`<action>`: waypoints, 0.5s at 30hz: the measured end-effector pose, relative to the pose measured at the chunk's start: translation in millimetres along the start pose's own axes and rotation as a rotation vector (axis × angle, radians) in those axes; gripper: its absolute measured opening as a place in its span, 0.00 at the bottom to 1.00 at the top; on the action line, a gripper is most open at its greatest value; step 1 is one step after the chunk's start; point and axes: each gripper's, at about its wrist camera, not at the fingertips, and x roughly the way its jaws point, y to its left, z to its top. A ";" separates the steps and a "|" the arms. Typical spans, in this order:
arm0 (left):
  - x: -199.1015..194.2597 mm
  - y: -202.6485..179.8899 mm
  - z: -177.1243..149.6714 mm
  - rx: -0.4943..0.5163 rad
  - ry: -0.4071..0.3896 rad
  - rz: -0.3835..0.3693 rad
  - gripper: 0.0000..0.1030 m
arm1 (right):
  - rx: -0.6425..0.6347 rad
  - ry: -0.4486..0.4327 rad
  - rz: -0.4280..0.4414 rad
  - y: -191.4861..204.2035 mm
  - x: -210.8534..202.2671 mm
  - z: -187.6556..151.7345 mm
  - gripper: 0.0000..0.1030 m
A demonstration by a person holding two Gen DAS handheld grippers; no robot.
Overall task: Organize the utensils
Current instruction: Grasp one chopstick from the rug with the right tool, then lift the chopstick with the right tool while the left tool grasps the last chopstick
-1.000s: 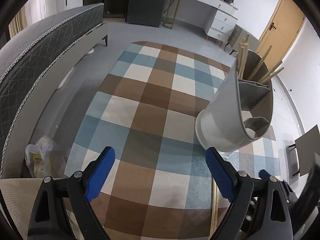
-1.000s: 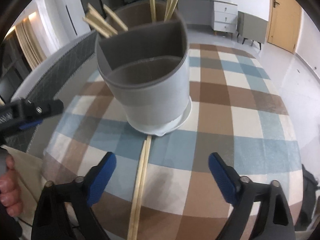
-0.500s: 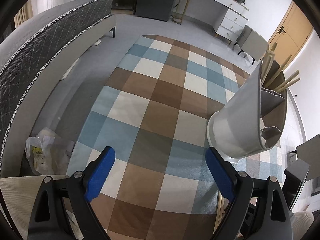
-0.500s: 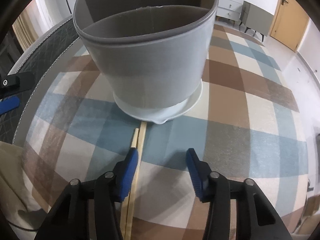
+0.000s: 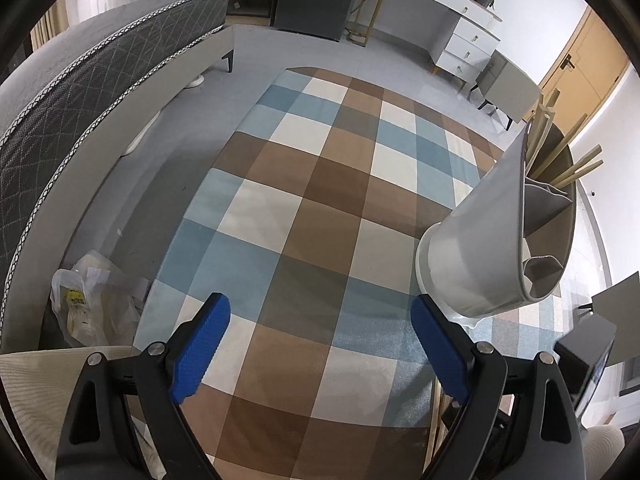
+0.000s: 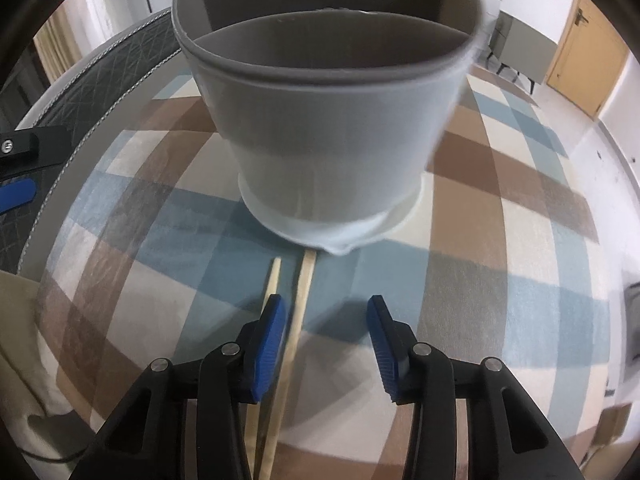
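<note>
The right tool, lower now and half-narrowed, unclamped, straddles one of two chopsticks on the rug, at the holder's six o'clock; pickup looks imminent. The left tool hangs spread.

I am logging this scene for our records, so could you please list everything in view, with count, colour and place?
utensil holder: one, grey-white, divided inside, standing on the rug.
chopsticks in holder: several, pale wood, in its far compartment.
loose chopsticks: two, pale wood, on the rug before the holder, one between the right jaws, one by the left pad.
rug: one, checked blue, brown and cream.
bed: one, grey quilted, beside the rug.
plastic bag: one, clear, by the bed.
dresser: one, white, far wall.
door: one, tan.
left gripper: blue pads, wide open, empty.
right gripper: blue pads, jaws just closing, not yet gripping.
</note>
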 end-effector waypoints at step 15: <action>6.4 -2.4 -3.0 0.029 0.009 0.036 0.86 | 0.127 -0.045 0.085 -29.4 -9.3 5.1 0.05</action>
